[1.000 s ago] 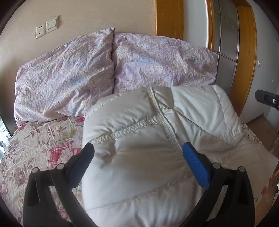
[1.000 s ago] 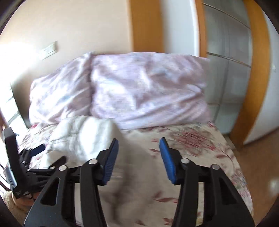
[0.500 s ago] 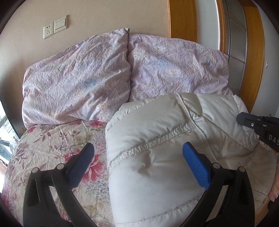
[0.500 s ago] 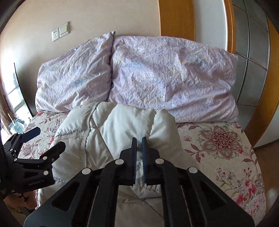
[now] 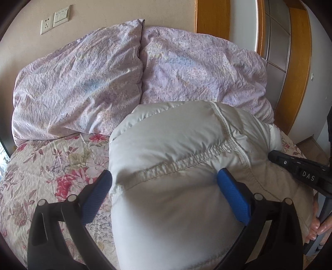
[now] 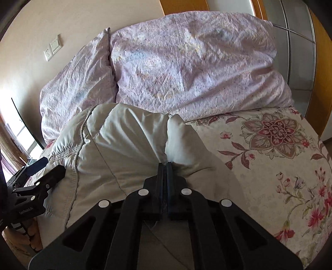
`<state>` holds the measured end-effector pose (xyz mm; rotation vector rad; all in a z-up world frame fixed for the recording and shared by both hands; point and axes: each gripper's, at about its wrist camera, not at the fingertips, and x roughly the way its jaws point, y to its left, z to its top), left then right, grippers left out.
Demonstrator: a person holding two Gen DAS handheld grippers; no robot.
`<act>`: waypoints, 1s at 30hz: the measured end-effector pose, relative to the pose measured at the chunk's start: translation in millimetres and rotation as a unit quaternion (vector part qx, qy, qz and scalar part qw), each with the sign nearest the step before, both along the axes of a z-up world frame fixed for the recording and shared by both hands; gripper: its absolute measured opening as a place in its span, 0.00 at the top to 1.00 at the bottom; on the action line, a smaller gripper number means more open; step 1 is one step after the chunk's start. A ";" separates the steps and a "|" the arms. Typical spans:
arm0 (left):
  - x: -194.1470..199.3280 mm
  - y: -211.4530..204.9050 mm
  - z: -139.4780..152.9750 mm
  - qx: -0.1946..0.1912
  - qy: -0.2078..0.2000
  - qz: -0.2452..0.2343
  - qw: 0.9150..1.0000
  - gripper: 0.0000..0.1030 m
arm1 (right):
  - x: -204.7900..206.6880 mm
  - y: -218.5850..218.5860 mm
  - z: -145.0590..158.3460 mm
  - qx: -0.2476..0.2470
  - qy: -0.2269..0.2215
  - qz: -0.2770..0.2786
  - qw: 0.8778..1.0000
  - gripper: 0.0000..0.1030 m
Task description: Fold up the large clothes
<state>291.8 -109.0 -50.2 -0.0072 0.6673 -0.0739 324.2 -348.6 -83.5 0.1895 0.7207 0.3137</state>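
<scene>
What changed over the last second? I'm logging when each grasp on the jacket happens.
The right gripper shut its jaws on a fold of the white puffer jacket; a second ago they were open. The left gripper shifted slightly but stayed open, straddling the jacket's left edge. The pillows and floral sheet are unchanged.

The jacket (image 5: 176, 166) was puffy quilted cloth w/ a faint sheen and puckered stitched seams, off-white. Pillows (image 5: 83, 87) were crinkled matt lilac cloth; the bedsheet (image 6: 280, 166) was a smoother floral-print fabric w/ fine creases. Left tool (image 5: 164, 184) had matt black plastic arms w/ silvery pins and blue textured pads (image 5: 232, 195); wardrobe frame (image 5: 211, 16) looked like glossy wood.
</scene>
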 end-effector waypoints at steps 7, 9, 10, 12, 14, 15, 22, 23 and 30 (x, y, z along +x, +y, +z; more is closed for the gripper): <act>0.8 -8.6 -11.8 0.008 -0.011 0.001 1.000 0.02 | 6.2 -5.6 -21.0 0.032 0.003 0.004 0.999 1.00; 0.5 -12.4 -14.3 0.017 -0.016 0.003 1.000 0.02 | 7.7 -7.0 -26.1 0.039 0.005 0.004 0.999 1.00; 0.6 -14.1 -15.8 0.020 -0.019 0.004 1.000 0.02 | 8.6 -7.7 -28.1 0.040 0.006 0.005 0.999 1.00; 0.8 -16.0 -18.4 0.024 -0.022 0.006 0.999 0.02 | 10.5 -7.5 -32.2 0.040 0.011 0.006 0.999 1.00; 0.6 -17.0 -21.4 0.025 -0.024 0.007 0.999 0.02 | 11.5 -6.5 -35.0 0.035 0.012 0.007 0.999 1.00; 0.4 -17.4 -22.8 0.026 -0.025 0.007 0.999 0.02 | 11.9 -5.9 -36.3 0.033 0.014 0.008 0.999 1.00; 1.4 -16.2 -29.7 0.021 -0.023 0.008 0.999 0.02 | 13.8 -5.1 -43.7 0.031 0.016 0.015 0.999 1.00; 1.8 -15.8 -30.5 0.019 -0.022 0.008 1.000 0.02 | 14.2 -5.0 -44.6 0.031 0.016 0.016 0.999 1.00; 2.4 -14.9 -35.7 0.018 -0.024 0.013 0.999 0.02 | 16.0 -4.5 -49.2 0.032 0.017 0.021 0.999 1.00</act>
